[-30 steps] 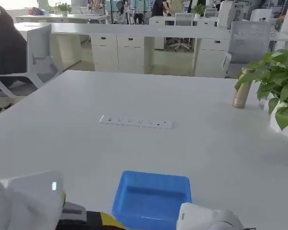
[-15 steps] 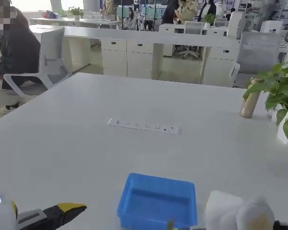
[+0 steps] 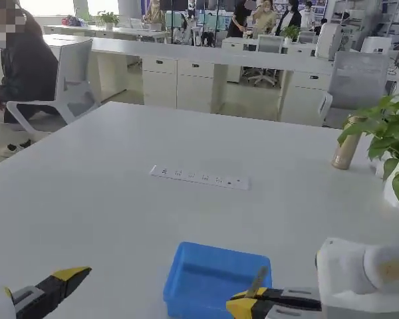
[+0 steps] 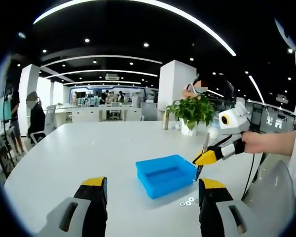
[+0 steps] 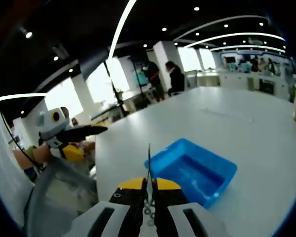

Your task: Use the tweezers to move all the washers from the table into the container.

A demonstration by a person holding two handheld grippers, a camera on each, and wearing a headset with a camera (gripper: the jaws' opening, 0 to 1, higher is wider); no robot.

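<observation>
— On the bench point(image 4: 89, 148), where do the washers point(image 4: 188, 202) lie?
— Beside the blue container point(image 4: 170, 185), its floor showing plain blue. My right fingers point(image 5: 132, 184) clamp the tweezers point(image 5: 149, 158); left fingers point(image 4: 94, 192) stand apart.

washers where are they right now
In the left gripper view the washers lie clustered on the table, just off the near right corner of the blue container, below the tip of the tweezers.

White rectangular power strip point(image 3: 199, 178) mid-table on white tabletop point(image 3: 86, 199). Brass-coloured cylindrical bottle point(image 3: 346, 151), apparently metal, far right, beside green leafy potted plant point(image 3: 391, 133). White office chair point(image 3: 70, 83) far left.
</observation>
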